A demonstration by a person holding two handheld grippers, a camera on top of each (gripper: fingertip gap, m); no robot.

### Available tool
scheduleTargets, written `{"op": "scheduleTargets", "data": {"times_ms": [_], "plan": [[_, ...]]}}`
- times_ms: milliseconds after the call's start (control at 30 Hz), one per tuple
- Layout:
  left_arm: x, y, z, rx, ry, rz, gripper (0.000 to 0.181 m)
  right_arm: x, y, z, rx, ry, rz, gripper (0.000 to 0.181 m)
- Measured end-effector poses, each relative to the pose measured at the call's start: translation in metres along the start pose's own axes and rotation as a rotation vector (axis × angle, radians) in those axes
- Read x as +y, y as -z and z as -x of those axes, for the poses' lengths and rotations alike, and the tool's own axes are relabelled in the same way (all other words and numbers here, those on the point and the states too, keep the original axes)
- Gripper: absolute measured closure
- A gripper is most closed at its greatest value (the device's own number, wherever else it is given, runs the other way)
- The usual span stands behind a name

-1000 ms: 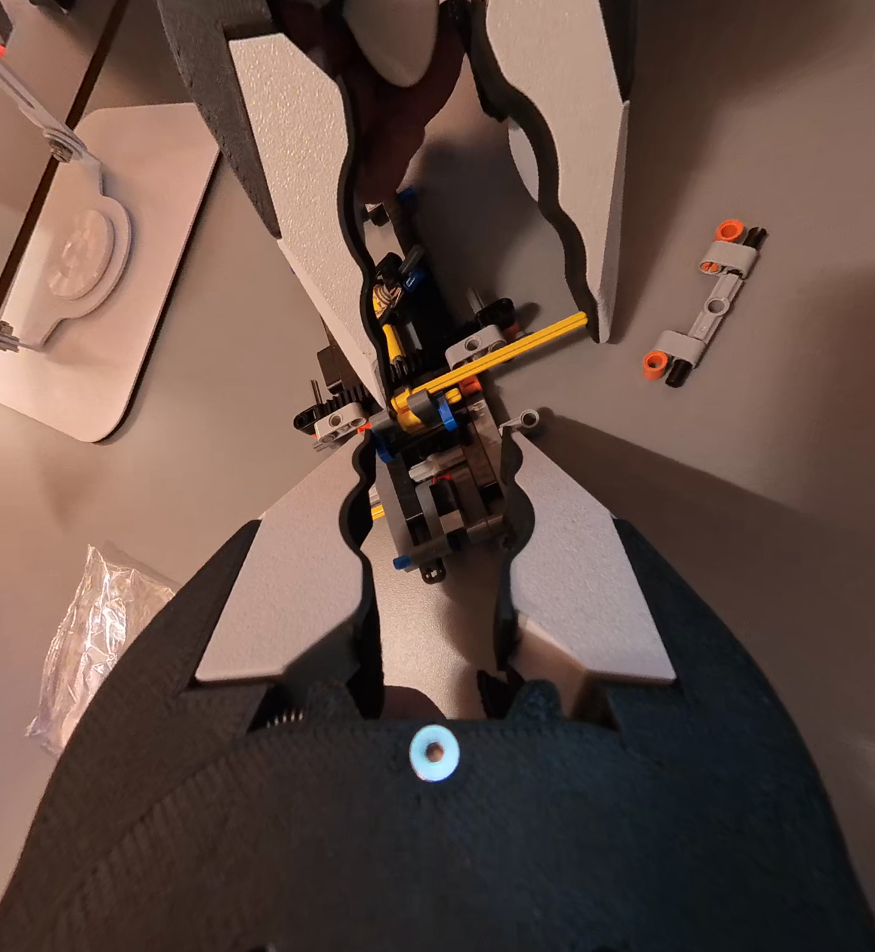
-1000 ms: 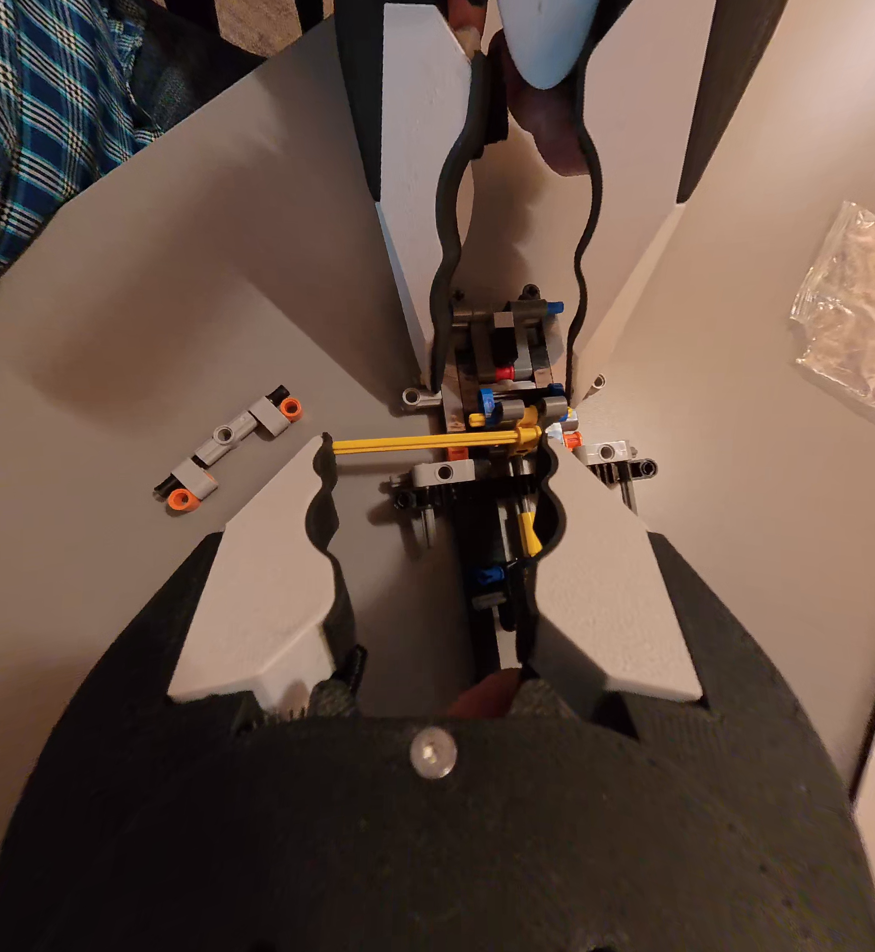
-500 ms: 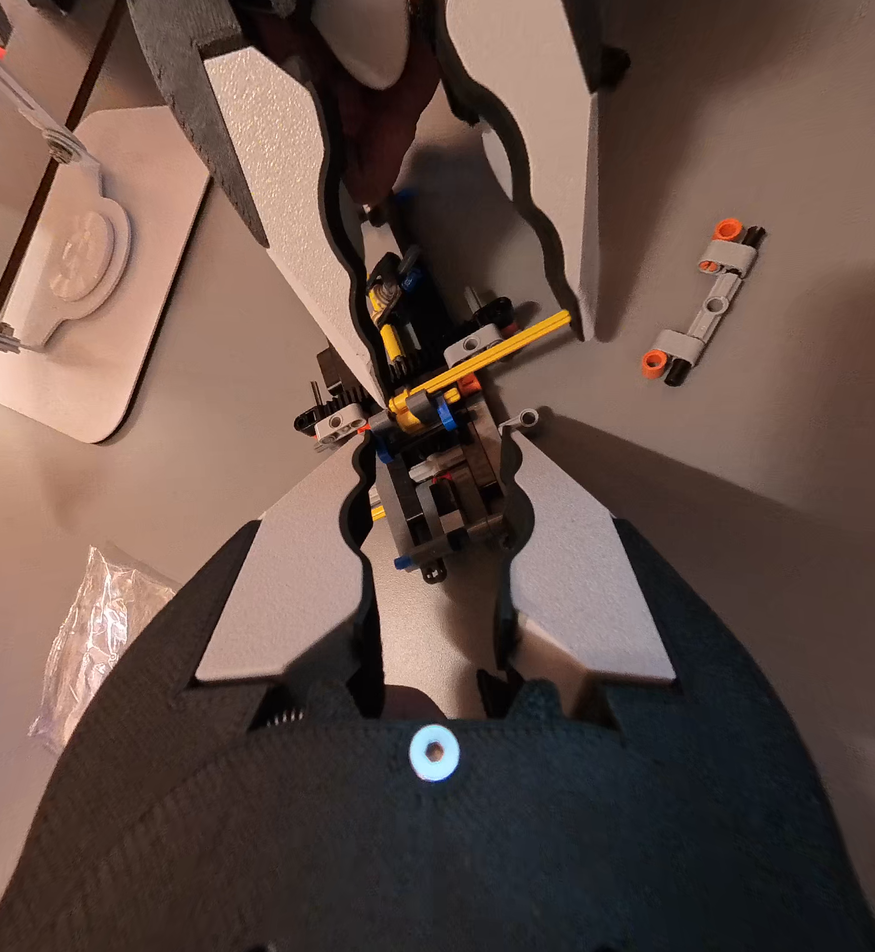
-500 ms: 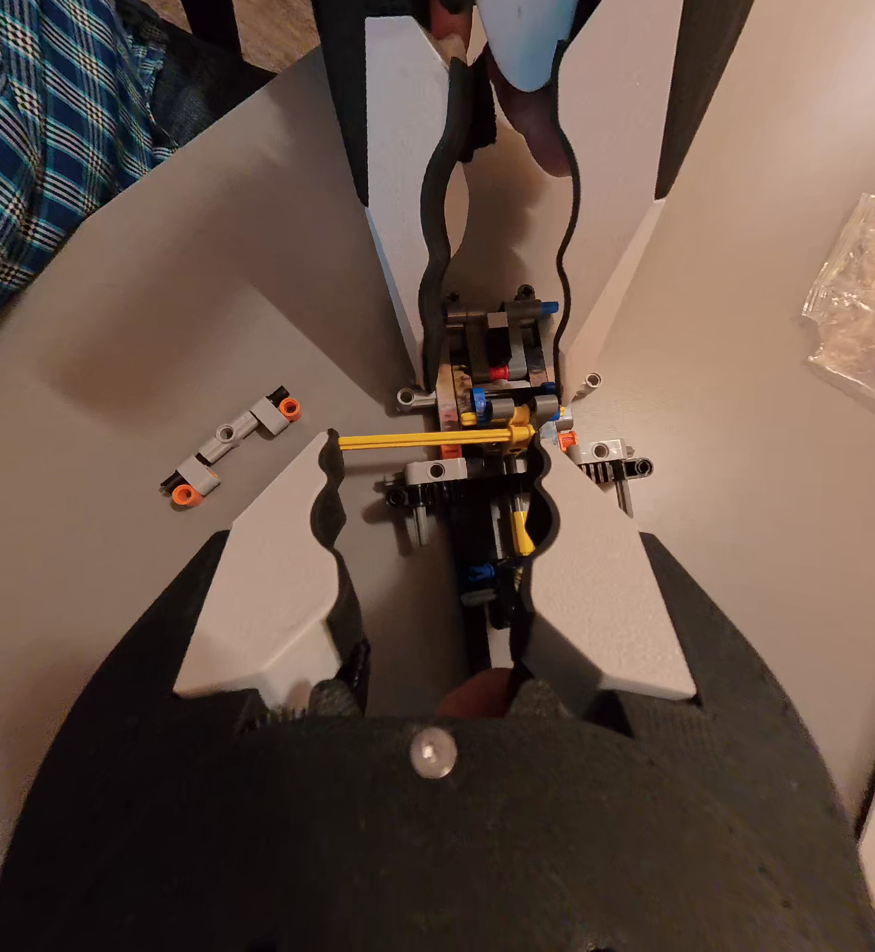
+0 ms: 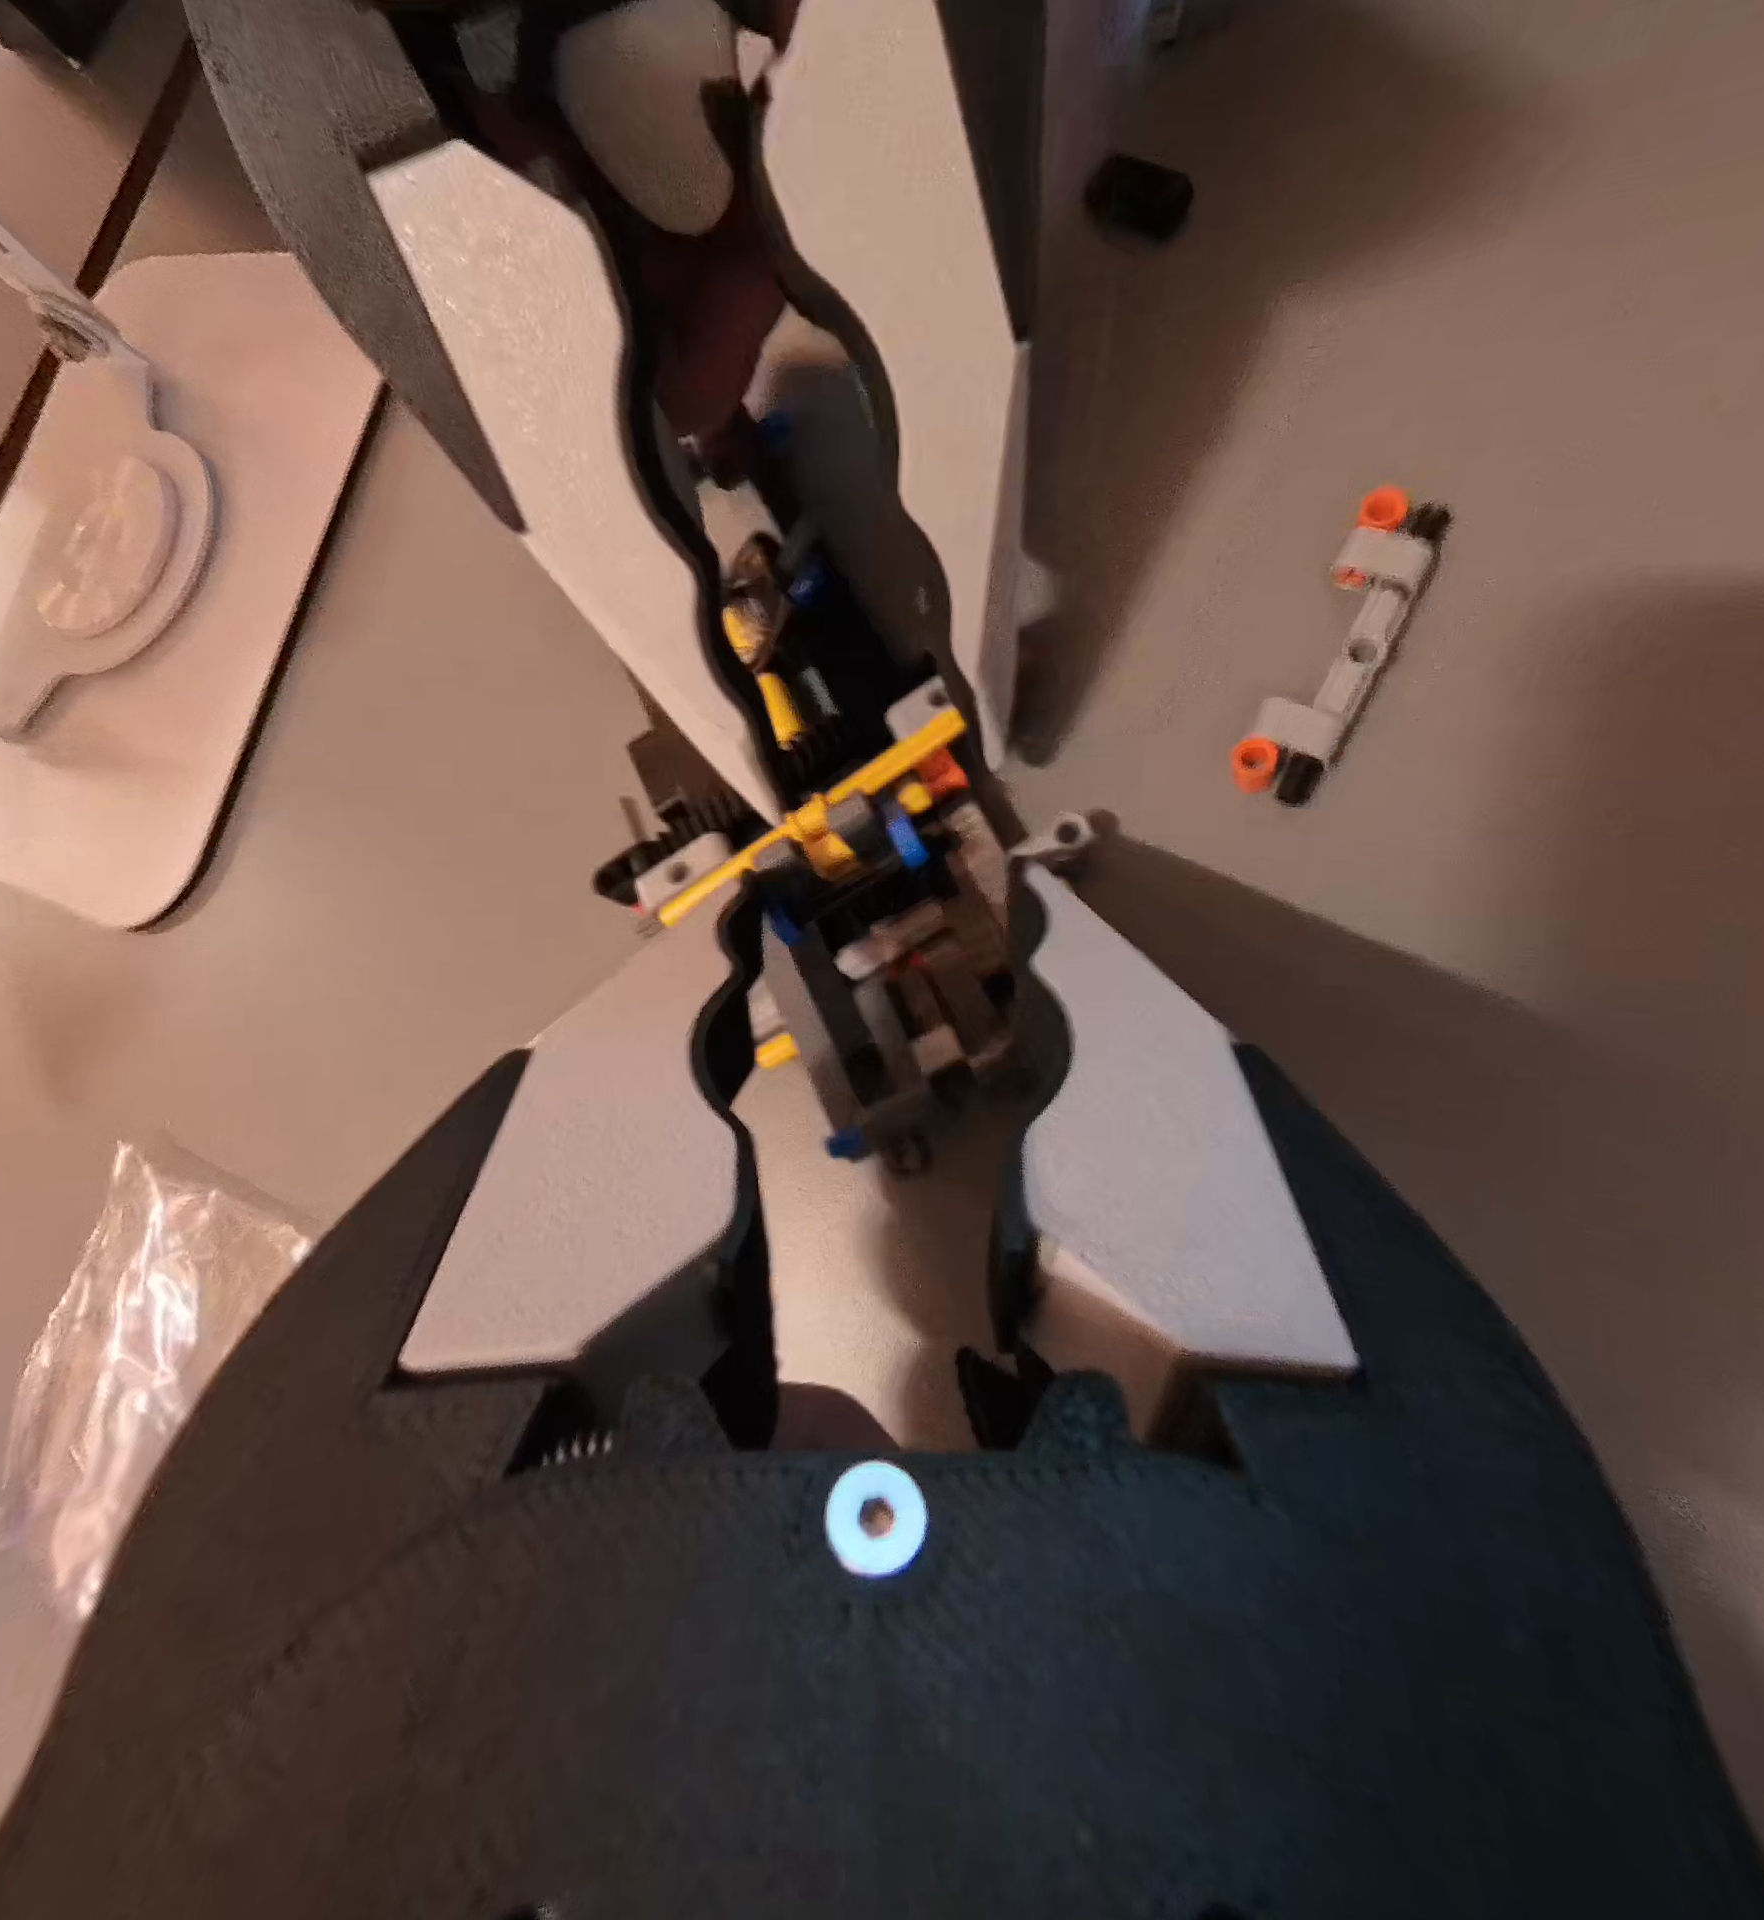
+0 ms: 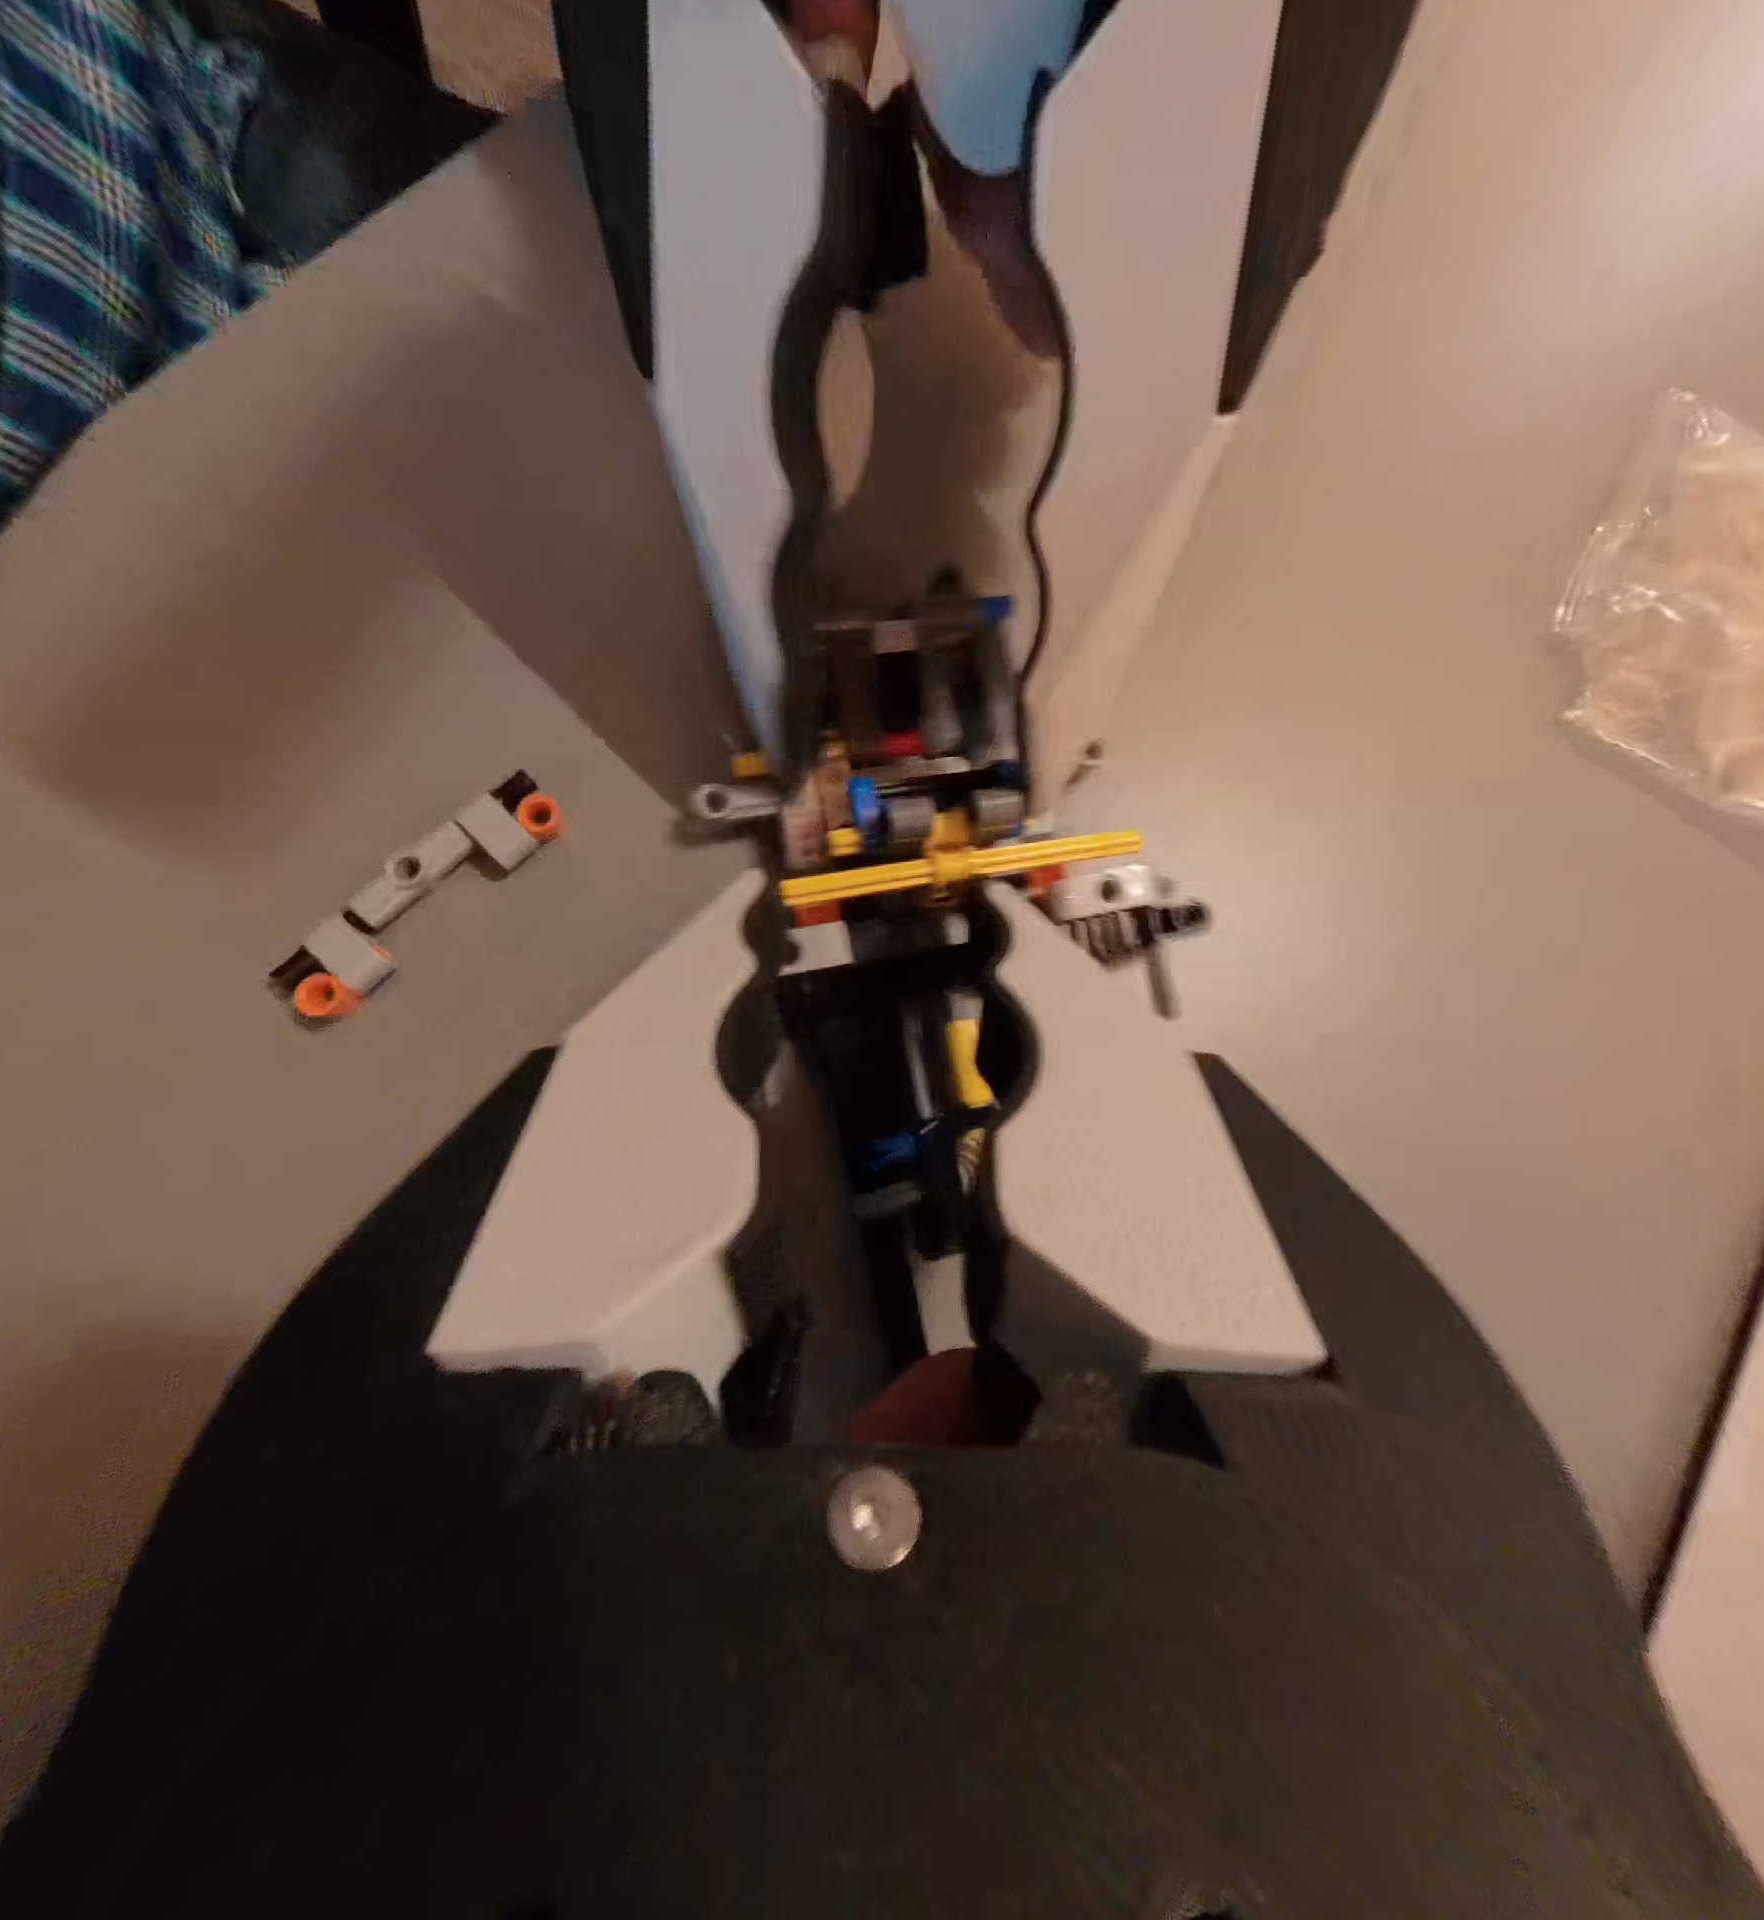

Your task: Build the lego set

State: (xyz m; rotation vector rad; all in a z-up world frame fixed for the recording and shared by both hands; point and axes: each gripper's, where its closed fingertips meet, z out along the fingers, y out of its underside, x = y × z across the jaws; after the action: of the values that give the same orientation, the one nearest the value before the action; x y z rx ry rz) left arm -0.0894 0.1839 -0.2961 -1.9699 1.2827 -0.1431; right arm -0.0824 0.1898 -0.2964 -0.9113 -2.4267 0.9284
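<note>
Both your left claw [image 5: 873, 904] and your right claw [image 6: 883, 935] are squeezed onto the lego model [image 5: 888, 935] on the bench [image 5: 1480, 1039], so hold it steady and slide the yellow rod [image 6: 961, 862] straight, not crooked.

lego model [image 6: 888, 883] motion-blurred, plaid cloth [image 6: 47, 260] cut off at left edge, bag [image 6: 1730, 644] contents unclear

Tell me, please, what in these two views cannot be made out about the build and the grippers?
- Lego model: its middle is hidden between both grippers' fingers, in both views.
- Right gripper: motion blur in the right wrist view leaves it unclear whether the pads touch the model.
- Plastic bag: cut off by the right edge; its contents are unreadable.
- Yellow axle: its seating is too small to judge.
</note>
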Motion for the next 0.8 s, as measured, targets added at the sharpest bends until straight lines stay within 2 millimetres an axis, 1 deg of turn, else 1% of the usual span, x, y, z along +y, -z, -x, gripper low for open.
{"op": "scheduleTargets", "data": {"times_ms": [33,67,100,167,200,300,367,467,533,633,733,800], "plan": [[0.001,-0.002,0.005,-0.041,-0.009,0.010,0.152,0.000,0.000,-0.001,0.004,0.001,0.000,0.156],[0.003,-0.002,0.009,-0.079,-0.065,0.029,0.155,-0.001,0.000,-0.001,0.007,0.000,0.000,0.156],[0.006,0.000,0.014,-0.094,-0.069,0.048,0.149,-0.002,-0.002,-0.001,0.020,0.002,-0.001,0.155],[0.017,0.005,0.023,-0.102,-0.045,0.081,0.145,-0.002,-0.006,0.001,0.017,0.004,0.006,0.150],[0.019,0.006,0.023,-0.098,-0.031,0.076,0.147,-0.001,-0.006,0.002,0.009,0.006,0.010,0.148],[0.016,0.008,0.020,-0.089,-0.023,0.066,0.145,-0.005,-0.002,0.001,0.010,-0.009,-0.012,0.139],[0.015,0.009,0.022,-0.083,0.010,0.059,0.142,-0.006,-0.001,0.000,0.021,0.001,-0.012,0.139],[0.019,0.010,0.028,-0.095,0.064,0.068,0.128,-0.005,-0.001,-0.002,0.053,0.015,0.000,0.143],[0.019,0.009,0.026,-0.079,0.109,0.063,0.123,-0.004,0.000,-0.004,0.069,0.012,-0.004,0.142],[0.018,0.005,0.019,-0.034,0.170,0.053,0.116,-0.003,0.001,-0.006,0.078,-0.003,-0.006,0.129],[0.018,0.004,0.017,-0.016,0.199,0.057,0.117,0.001,-0.003,-0.006,0.077,-0.006,0.009,0.133],[0.020,0.006,0.018,-0.023,0.217,0.066,0.121,0.001,-0.003,-0.005,0.078,-0.009,0.009,0.136]]}}
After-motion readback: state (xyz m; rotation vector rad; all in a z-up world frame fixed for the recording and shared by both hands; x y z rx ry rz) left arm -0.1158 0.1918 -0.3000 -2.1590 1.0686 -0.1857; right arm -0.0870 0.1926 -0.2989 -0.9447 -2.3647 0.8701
